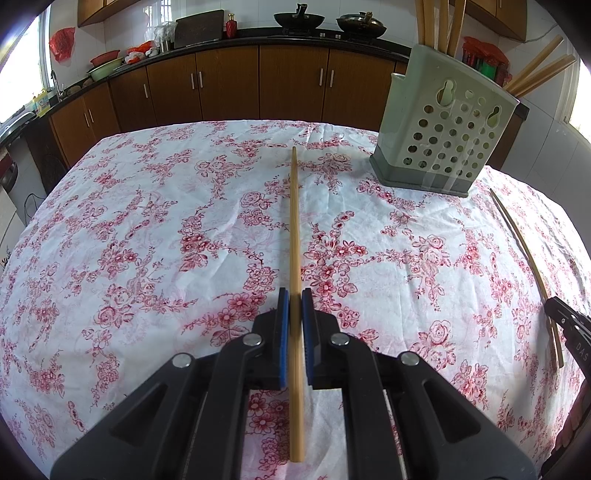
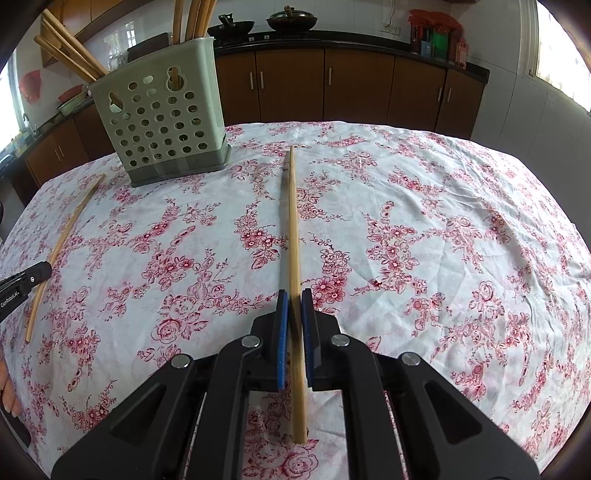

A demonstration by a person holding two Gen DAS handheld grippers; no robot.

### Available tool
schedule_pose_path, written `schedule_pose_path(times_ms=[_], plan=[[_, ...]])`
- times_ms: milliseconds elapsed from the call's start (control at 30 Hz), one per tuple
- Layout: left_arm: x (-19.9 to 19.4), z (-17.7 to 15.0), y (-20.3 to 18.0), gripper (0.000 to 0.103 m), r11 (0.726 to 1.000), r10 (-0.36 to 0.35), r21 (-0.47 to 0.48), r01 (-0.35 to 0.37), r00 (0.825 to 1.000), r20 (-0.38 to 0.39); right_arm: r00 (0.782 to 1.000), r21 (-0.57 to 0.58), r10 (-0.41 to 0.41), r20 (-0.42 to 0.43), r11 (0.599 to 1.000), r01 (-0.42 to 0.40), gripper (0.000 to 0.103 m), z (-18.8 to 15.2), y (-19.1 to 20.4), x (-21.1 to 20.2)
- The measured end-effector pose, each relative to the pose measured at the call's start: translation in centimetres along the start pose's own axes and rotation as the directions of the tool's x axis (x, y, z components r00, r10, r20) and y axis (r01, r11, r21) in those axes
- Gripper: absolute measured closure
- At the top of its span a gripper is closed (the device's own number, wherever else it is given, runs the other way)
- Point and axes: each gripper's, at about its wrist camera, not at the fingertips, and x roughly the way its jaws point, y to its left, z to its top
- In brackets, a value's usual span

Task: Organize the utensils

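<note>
Left gripper (image 1: 294,301): it was seen closed down to a narrow gap on a chopstick (image 1: 294,229), the blue pads (image 1: 283,314) pressed against both sides of the stick near its thick end, with a short butt left projecting behind the jaws.

Left chopstick: it was held level above the table (image 1: 147,221), its thin tip directed past the near-left corner of the utensil holder (image 1: 447,129).

Right gripper (image 2: 294,301): it was likewise seen nearly closed on a second chopstick (image 2: 293,221), clamped between its blue pads (image 2: 283,314) a little forward of the thick end.

Right chopstick: it was carried over the floral cloth, well apart from the utensil holder (image 2: 162,122) and to the right of it, the tip angled slightly towards it.

Utensil holder: a pale green perforated box was stood upright on the table, with several bamboo chopsticks (image 2: 192,18) already stacked in it, leaning outwards.

Handling: each stick was judged light, stiff and smooth, so that slipping or pivoting between the pads could be expected if the grip were loosened; a hold near the thick end, as shown, was judged suitable for tipping the stick upright.

Next step: both sticks were judged ready to be swung vertical and lowered, thin end down, into the open top of the holder.
</note>
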Motion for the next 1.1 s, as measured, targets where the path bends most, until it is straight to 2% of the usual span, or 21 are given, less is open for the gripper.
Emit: schedule_pose_path(times_ms=[300, 400, 533, 633, 833, 1100], plan=[[0.0, 0.0, -0.1, 0.095, 1.000, -0.010, -0.003, 0.010, 1.000, 0.002, 1.000, 0.005, 0.008, 0.000, 1.000, -0.008, 0.095, 0.0, 0.0, -0.1], [-0.2, -0.2, -0.3, 0.095, 1.000, -0.011, 0.028, 0.011, 1.000, 0.002, 1.000, -0.002, 0.005, 0.005, 1.000, -0.005, 0.095, 0.0, 0.1, -0.3], [-1.5, -0.2, 0.3, 0.095, 0.999, -0.042, 0.027, 0.041, 0.999, 0.026, 0.998, 0.002, 0.016, 0.063, 1.000, -0.016, 0.095, 0.7, 0.0, -2.0], [-3.6, 0.4, 0.7, 0.095, 0.997, -0.073, 0.025, 0.071, 0.994, 0.086, 0.990, 0.019, 0.029, 0.140, 0.999, -0.032, 0.095, 2.1, -0.2, -4.4], [-9.0, 3.1, 1.2, 0.095, 0.994, -0.110, 0.027, 0.106, 0.965, 0.238, 0.957, 0.032, 0.052, 0.287, 0.997, -0.064, 0.095, 4.8, -0.4, -8.5], [-13.7, 6.7, 1.2, 0.095, 0.988, -0.153, 0.062, 0.140, 0.928, 0.339, 0.912, 0.014, 0.080, 0.403, 0.996, -0.093, 0.095, 7.8, -0.1, -11.8]])
